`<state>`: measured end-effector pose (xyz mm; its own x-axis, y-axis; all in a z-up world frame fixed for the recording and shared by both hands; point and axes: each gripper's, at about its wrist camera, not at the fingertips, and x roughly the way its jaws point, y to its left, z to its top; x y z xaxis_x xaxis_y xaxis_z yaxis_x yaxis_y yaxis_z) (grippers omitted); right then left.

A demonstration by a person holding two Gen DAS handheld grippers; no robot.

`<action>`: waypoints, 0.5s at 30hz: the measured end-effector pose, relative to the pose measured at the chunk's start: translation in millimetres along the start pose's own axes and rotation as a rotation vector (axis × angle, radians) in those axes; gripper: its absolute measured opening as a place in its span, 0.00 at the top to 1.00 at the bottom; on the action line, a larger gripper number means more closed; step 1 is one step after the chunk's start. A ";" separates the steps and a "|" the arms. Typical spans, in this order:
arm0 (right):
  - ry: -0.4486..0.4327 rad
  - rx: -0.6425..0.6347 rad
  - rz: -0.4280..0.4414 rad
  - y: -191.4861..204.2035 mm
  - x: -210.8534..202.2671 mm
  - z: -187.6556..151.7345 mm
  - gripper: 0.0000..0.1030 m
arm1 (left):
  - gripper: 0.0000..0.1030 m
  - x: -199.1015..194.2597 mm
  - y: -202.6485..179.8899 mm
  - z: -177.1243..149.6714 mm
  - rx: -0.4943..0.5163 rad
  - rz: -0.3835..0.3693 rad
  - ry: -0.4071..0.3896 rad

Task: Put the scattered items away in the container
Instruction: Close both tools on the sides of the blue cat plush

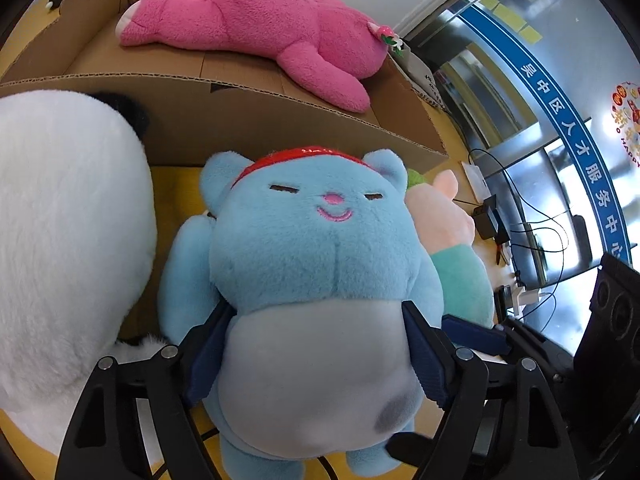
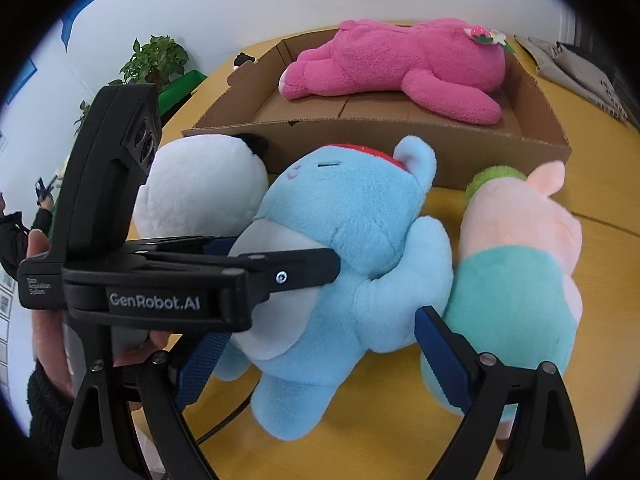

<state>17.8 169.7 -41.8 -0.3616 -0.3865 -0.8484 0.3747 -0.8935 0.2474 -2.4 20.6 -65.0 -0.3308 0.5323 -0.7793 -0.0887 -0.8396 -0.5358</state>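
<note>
Squeezing the soft, light, blue plush bear with the red cap (image 1: 316, 264) around its yielding belly with the left tongs (image 1: 316, 344), lying on the yellow tabletop (image 2: 400, 420) before the open cardboard box (image 2: 400, 148), right tongs (image 2: 320, 360) spread and empty.

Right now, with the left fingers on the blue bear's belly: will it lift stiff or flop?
Probably floppy: the blue bear is plush, and its belly bulges between the left gripper's fingers. Likely light for its size, like the pink plush lying limp in the cardboard box. Slip seems unlikely; the fuzzy fabric dents under the ribbed fingers.
</note>
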 end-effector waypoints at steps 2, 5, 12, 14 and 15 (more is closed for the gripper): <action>-0.001 0.009 -0.003 1.2 2.0 -1.0 0.09 | 0.19 1.0 -0.2 0.5 -0.021 0.006 0.001; -0.003 0.022 -0.007 2.9 5.1 -2.6 0.02 | 0.20 -0.3 1.3 0.3 -0.038 0.006 -0.004; -0.008 0.052 -0.018 6.9 12.1 -6.3 0.16 | 0.27 -4.7 4.8 -1.4 -0.057 -0.002 -0.010; -0.009 0.045 -0.029 9.5 9.2 -7.2 0.22 | 0.28 -5.3 2.1 -2.2 -0.054 0.007 -0.012; -0.011 0.040 -0.037 11.3 6.6 -7.4 0.25 | 0.29 -5.8 0.7 -2.6 -0.052 0.012 -0.013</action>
<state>26.0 158.7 -48.1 -0.3837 -0.3556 -0.8522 0.3263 -0.9156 0.2351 1.9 17.2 -61.7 -0.3441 0.5204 -0.7815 -0.0360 -0.8391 -0.5429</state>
